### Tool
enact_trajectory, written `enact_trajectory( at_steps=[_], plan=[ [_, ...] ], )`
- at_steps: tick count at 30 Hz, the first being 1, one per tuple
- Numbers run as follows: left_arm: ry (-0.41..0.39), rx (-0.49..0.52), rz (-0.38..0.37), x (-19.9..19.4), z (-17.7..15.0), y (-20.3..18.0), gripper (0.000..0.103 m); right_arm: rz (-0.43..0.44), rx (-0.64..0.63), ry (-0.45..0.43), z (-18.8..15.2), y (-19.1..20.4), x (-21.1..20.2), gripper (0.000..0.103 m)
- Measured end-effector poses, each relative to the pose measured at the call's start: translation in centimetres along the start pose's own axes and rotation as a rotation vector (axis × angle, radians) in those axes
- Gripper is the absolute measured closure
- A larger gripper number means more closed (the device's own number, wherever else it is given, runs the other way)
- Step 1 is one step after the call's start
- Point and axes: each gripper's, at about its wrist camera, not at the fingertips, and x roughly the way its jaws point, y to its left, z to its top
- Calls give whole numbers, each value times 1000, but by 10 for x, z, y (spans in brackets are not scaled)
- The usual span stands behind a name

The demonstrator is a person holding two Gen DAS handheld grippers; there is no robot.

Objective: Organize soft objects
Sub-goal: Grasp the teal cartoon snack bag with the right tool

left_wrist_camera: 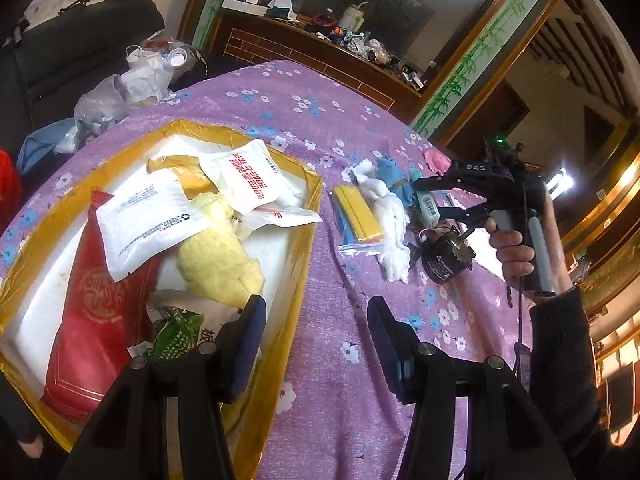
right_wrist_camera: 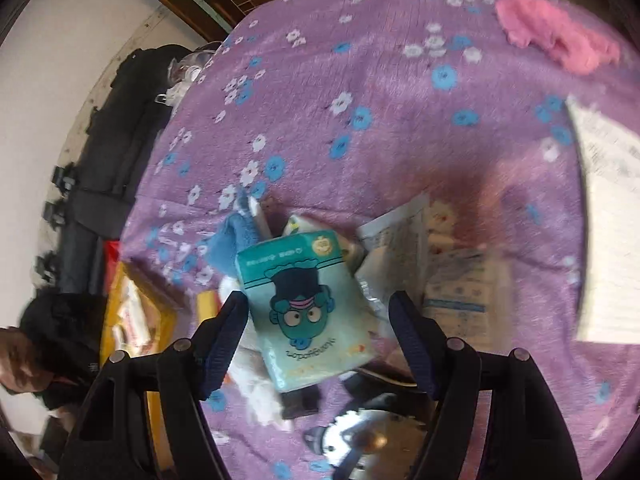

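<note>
The right gripper [right_wrist_camera: 316,320] is spread wide around a teal tissue pack [right_wrist_camera: 308,312] lying among the soft things on the purple floral cloth [left_wrist_camera: 340,380], its pads not touching. The left gripper [left_wrist_camera: 316,332] hangs wide apart and empty by the yellow-rimmed box [left_wrist_camera: 308,216] holding a red bag [left_wrist_camera: 92,320], white packets and yellow cloth [left_wrist_camera: 218,252].

A lived-in home room: a purple floral-print cloth [left_wrist_camera: 320,128] covers the table, behind it a cluttered dark wooden sideboard [left_wrist_camera: 304,46], bamboo-painted wooden door frames [left_wrist_camera: 476,60] and a black sofa [left_wrist_camera: 80,44].
</note>
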Motion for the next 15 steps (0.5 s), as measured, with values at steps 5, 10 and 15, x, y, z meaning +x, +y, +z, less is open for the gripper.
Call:
enact_trajectory(
  at_steps=[5,10,15],
  plan=[
    [-3,10,19,-5,-2,-4,47,-52,-42,-48,-15,16,0,60],
    [18,38,48,2,-2,-18,47,-137,-110,-247,-46,45,-39,65],
    [71,118,94,27,8,-48,47,-123,-224,-427,-109,78,-70,66]
  ],
)
